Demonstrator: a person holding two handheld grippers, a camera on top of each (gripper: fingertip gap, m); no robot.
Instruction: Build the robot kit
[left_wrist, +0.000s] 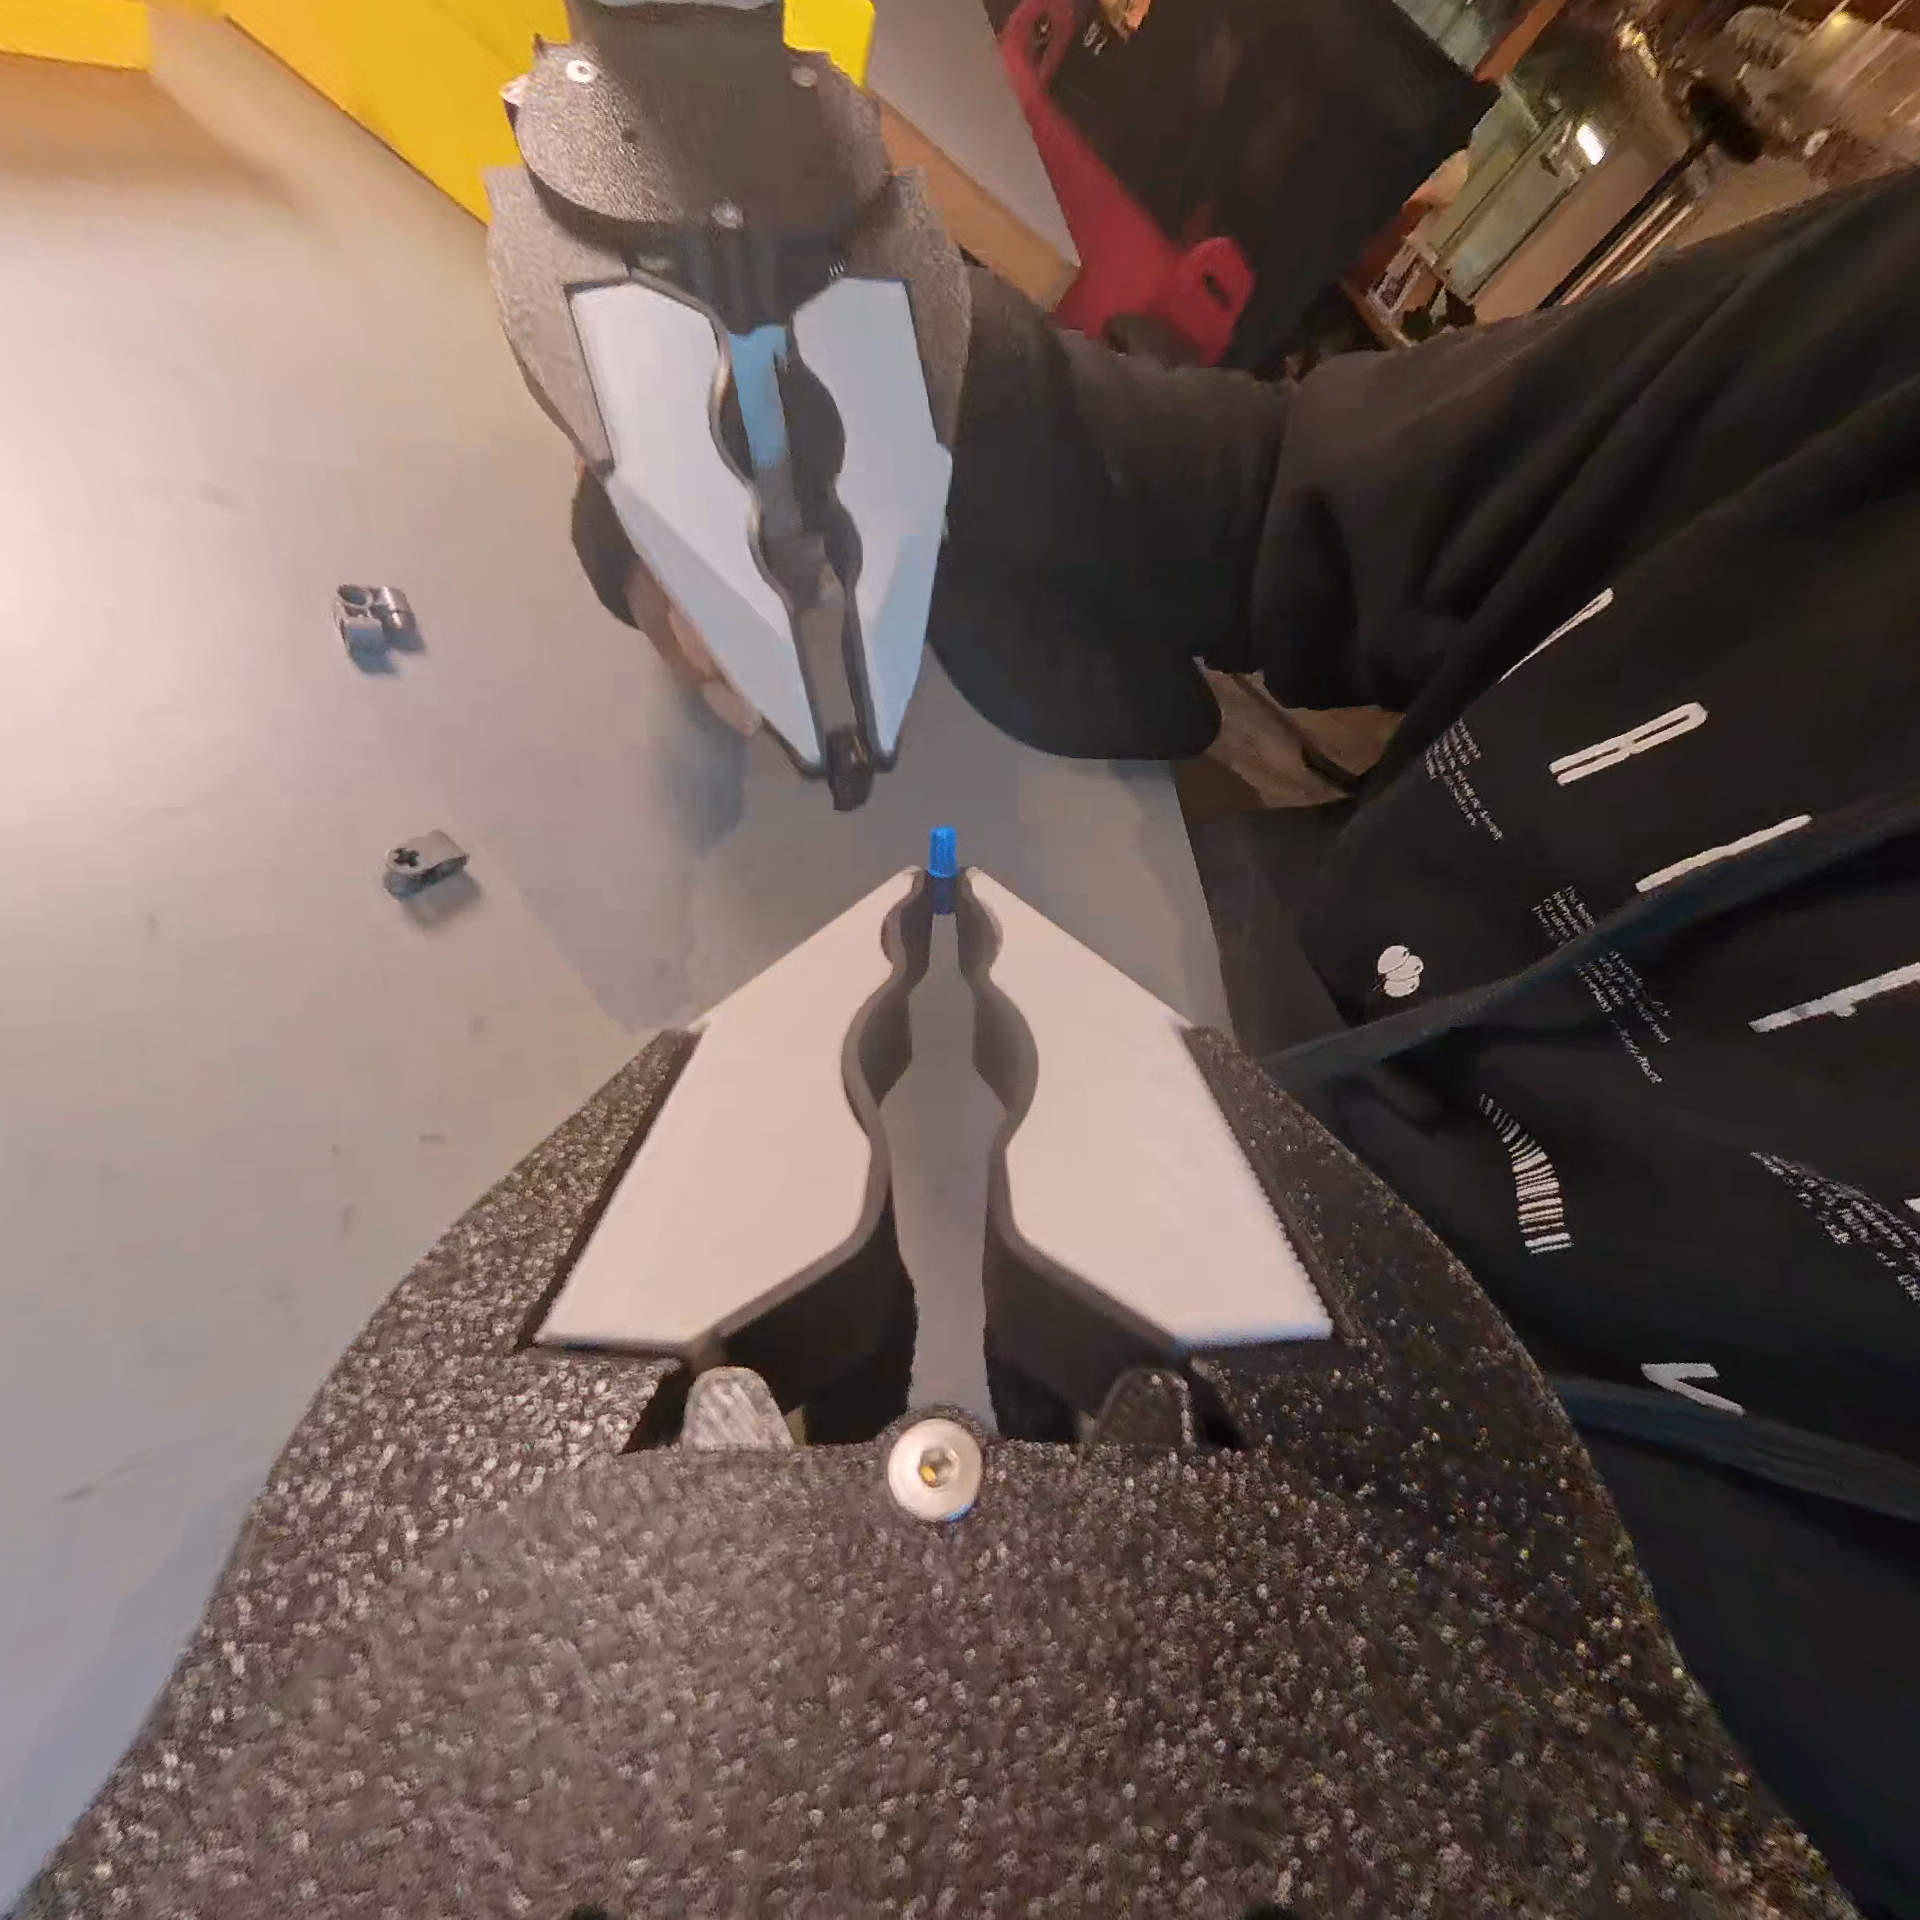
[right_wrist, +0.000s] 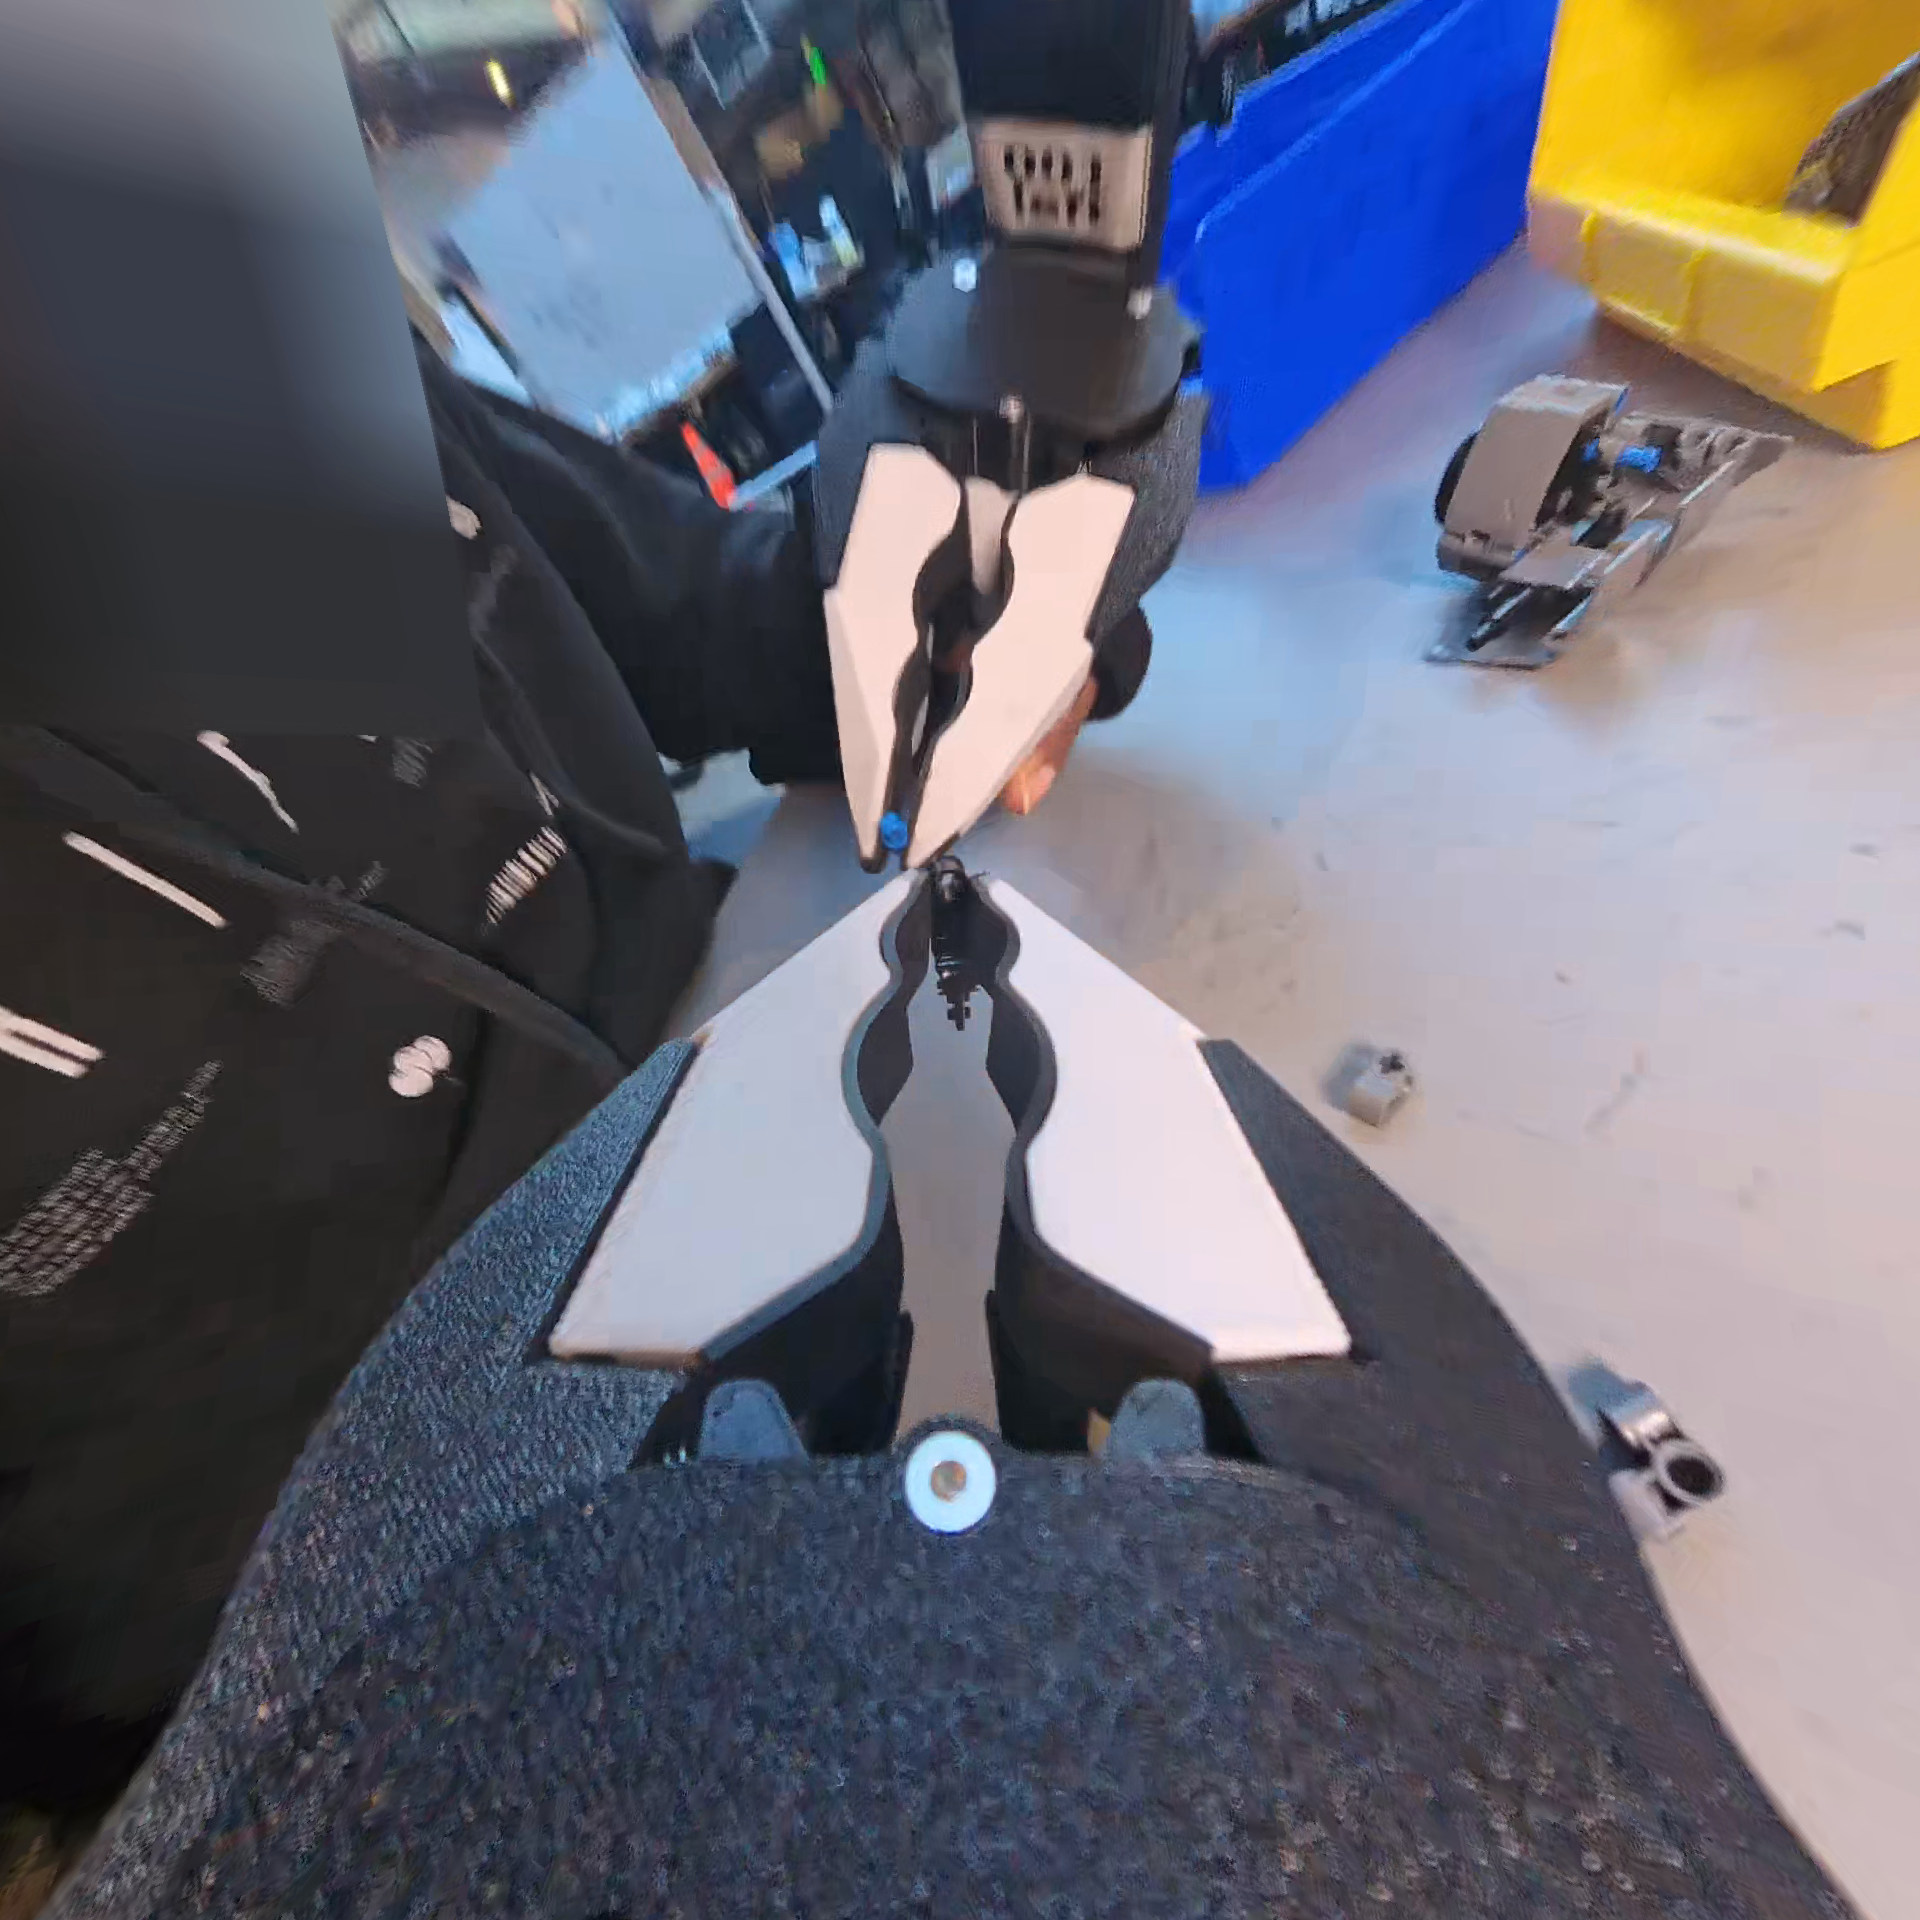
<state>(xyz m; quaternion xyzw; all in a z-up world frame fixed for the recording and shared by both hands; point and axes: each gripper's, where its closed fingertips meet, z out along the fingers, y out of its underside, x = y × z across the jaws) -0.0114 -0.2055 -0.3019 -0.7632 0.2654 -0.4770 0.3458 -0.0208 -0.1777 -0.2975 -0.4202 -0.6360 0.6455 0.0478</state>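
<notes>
Left hand-held gripper (left_wrist: 943, 883) pinches a small blue pin (left_wrist: 942, 854); right hand-held gripper (right_wrist: 948, 883) grips a black axle (right_wrist: 952, 961), tips nearly touching above the grey tabletop (left_wrist: 260, 1039). Aligning them squarely matters, probably.

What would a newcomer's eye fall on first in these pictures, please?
Most striking are the two tools meeting tip to tip over the grey table: the left tool pinches a small blue peg, and the right tool grips a thin black part. Two small grey connector pieces lie on the table beyond them. A yellow bin and a half-built grey model sit at the far edge.
</notes>
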